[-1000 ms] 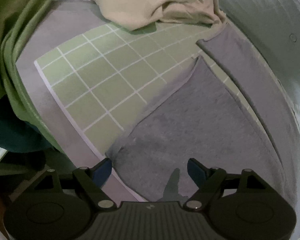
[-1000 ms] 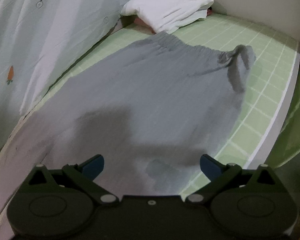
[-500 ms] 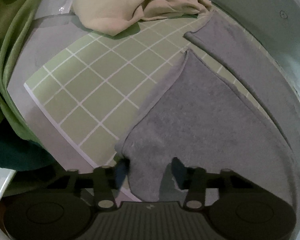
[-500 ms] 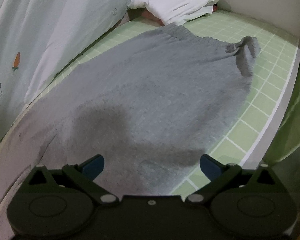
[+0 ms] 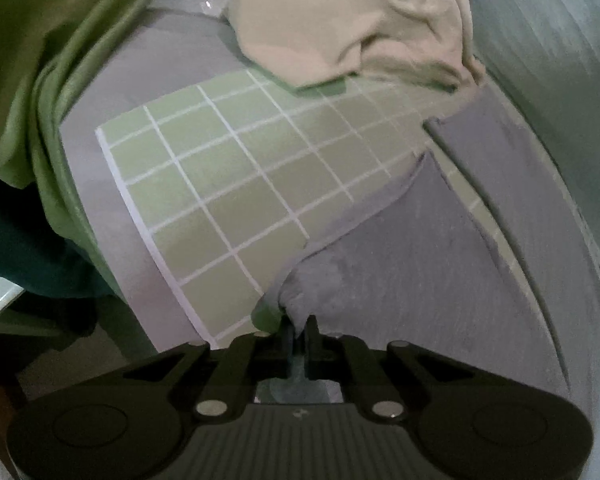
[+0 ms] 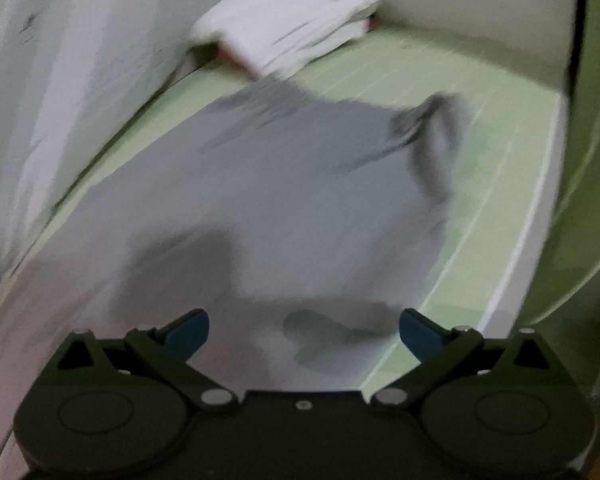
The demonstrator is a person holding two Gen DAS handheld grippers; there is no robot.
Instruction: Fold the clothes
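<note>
While the grey trousers point(image 6: 284, 200) are lying spread on the green grid mat point(image 5: 236, 184), the left gripper point(image 5: 298, 332) is pinching their leg hem, likely for folding; the right gripper point(image 6: 304, 330) is hovering released above.

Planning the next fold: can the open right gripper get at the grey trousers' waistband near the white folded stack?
Probably yes: the right gripper is open above the grey trousers, nothing covering them up to the waistband.
</note>
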